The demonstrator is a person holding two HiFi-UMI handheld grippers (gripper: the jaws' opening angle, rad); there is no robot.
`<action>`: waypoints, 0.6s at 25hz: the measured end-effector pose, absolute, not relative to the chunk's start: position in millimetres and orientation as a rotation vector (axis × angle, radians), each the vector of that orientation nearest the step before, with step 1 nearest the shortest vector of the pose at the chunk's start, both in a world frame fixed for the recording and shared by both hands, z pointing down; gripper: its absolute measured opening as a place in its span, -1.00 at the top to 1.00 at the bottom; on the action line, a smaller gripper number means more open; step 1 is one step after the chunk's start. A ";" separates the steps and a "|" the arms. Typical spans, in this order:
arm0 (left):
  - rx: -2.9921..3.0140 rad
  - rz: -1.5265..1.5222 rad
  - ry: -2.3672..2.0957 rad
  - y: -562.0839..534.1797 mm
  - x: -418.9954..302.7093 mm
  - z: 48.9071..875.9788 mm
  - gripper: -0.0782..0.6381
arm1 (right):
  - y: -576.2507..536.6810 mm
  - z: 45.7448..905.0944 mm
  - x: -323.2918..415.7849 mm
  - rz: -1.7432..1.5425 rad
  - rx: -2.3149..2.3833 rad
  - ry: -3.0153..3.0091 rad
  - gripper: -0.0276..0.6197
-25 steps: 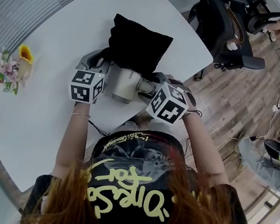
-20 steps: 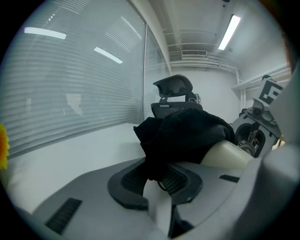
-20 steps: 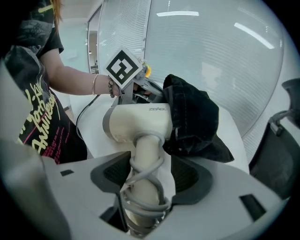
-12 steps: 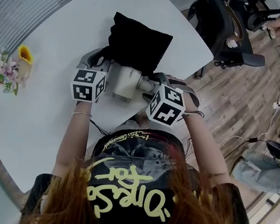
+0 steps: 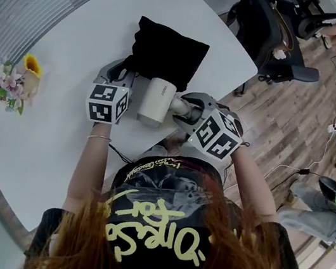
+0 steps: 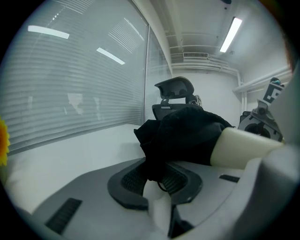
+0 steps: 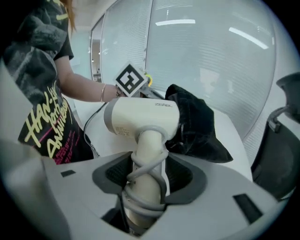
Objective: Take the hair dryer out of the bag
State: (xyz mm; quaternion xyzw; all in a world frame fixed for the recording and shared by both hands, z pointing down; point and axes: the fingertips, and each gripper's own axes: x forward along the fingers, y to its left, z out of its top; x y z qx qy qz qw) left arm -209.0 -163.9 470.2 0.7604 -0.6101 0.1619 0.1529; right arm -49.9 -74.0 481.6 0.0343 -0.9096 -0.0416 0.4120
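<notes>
The dryer (image 5: 156,100) lies just outside the bag (image 5: 168,53), nose at its mouth. The right gripper (image 7: 149,180), its jaws just closing, clamps the cord-wrapped handle (image 7: 148,140). The left gripper (image 6: 157,180) pinches bag cloth. The dryer looks rigid, smooth and top-heavy, so the handle seems safest.

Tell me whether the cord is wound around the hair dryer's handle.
Yes, the right gripper view shows the grey cord looped several times around the handle of the hair dryer.

Left gripper (image 5: 123,76) jaws pinch bag (image 5: 168,53); right gripper (image 5: 184,107) jaws (just closing) clamp hair dryer (image 5: 156,99); forearms extended.
</notes>
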 end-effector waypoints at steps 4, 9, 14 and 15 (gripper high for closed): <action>2.177 0.492 -1.756 -163.5 -208.2 471.8 0.61 | -77.1 451.5 -41.1 -0.047 0.129 -2.390 0.23; 2.201 0.535 -1.751 -162.6 -203.2 472.4 0.60 | -98.4 414.1 -34.4 0.144 0.256 -2.495 0.23; 2.230 0.569 -1.754 -160.7 -196.5 467.1 0.59 | -133.5 396.8 -44.2 0.261 0.414 -2.519 0.23; 2.233 0.579 -1.754 -159.9 -194.8 467.0 0.59 | -139.6 395.3 -47.1 0.284 0.432 -2.520 0.23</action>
